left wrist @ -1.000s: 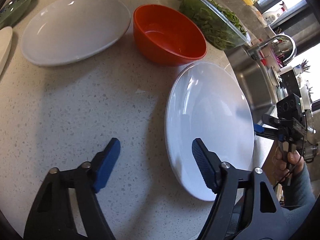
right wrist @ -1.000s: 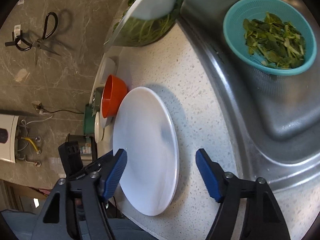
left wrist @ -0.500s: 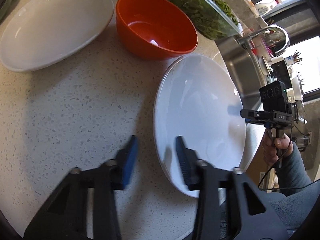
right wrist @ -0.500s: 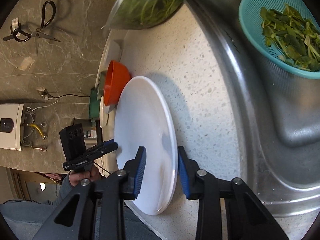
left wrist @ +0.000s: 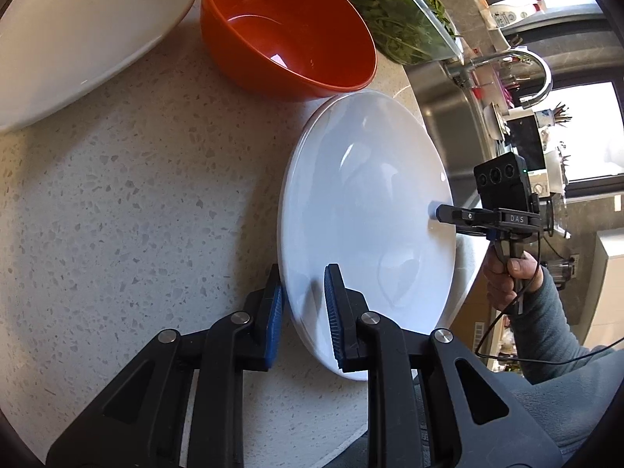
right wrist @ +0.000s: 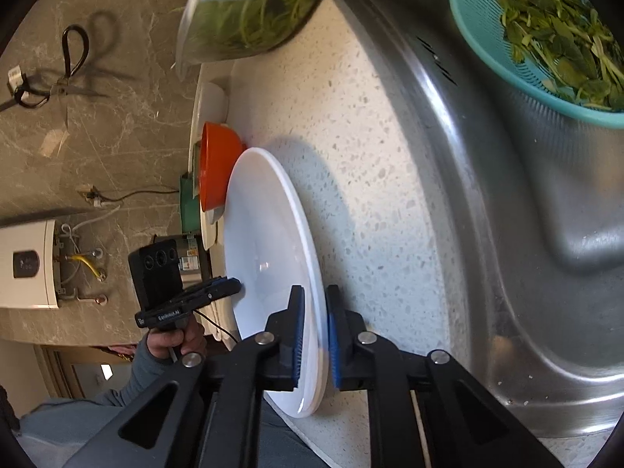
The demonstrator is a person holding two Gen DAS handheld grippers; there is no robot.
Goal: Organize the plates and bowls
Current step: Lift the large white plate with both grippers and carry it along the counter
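A white plate lies on the speckled counter, just in front of an orange bowl. My left gripper straddles the plate's near rim, jaws closing, one pad under the edge and one on the top face. The right gripper, held by a hand, bites the opposite rim. In the right wrist view, my right gripper is shut on the plate rim, which shows a double edge. The left gripper touches the far side there, and the orange bowl stands behind.
A large white dish sits at the upper left. A glass bowl of greens stands behind the orange bowl. To the right is the steel sink with a teal colander of leaves. The counter's front edge runs close under the plate.
Both grippers went from wide open to closed over opposite rims of the white plate. Each camera has tipped down and come closer to the plate.
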